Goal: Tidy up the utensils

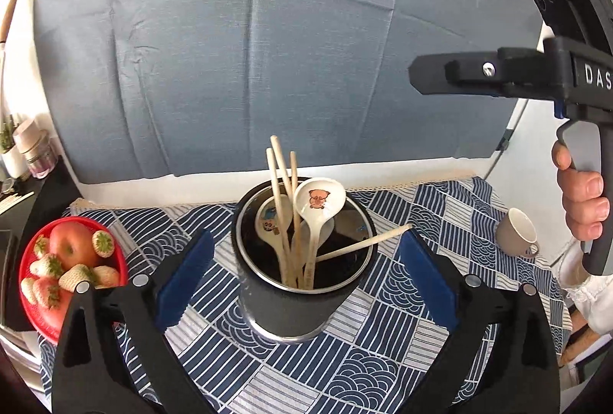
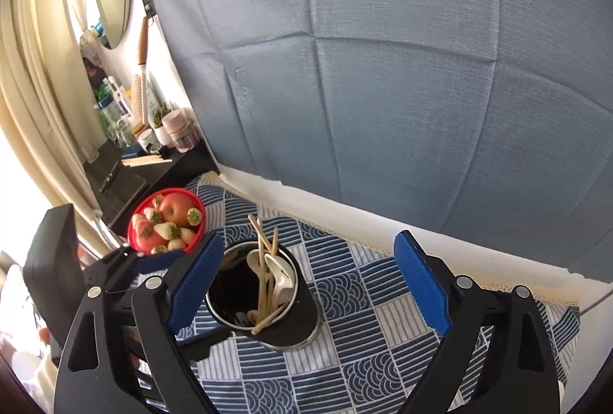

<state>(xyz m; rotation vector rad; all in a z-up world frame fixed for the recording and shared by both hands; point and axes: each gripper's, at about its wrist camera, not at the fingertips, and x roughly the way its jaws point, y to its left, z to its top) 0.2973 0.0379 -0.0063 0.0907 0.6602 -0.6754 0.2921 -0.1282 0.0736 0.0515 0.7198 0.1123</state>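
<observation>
1. Blue patterned cloth (image 1: 383,356) covers the table, grey fabric (image 1: 268,50) behind.
2. Holder (image 1: 291,306) stands mid-cloth, with spoons (image 1: 318,207) and chopsticks (image 1: 283,184) inside.
3. Left gripper (image 1: 306,283) spread wide around the holder, grasping nothing.
4. Right gripper (image 2: 310,287) likewise spread, empty.
5. Red fruit bowl (image 1: 30,283) left, cup (image 1: 517,232) right.

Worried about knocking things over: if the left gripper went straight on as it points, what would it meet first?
Probably the dark utensil pot between the open left gripper fingers, or the chopstick leaning over its rim; depth is unclear.
</observation>
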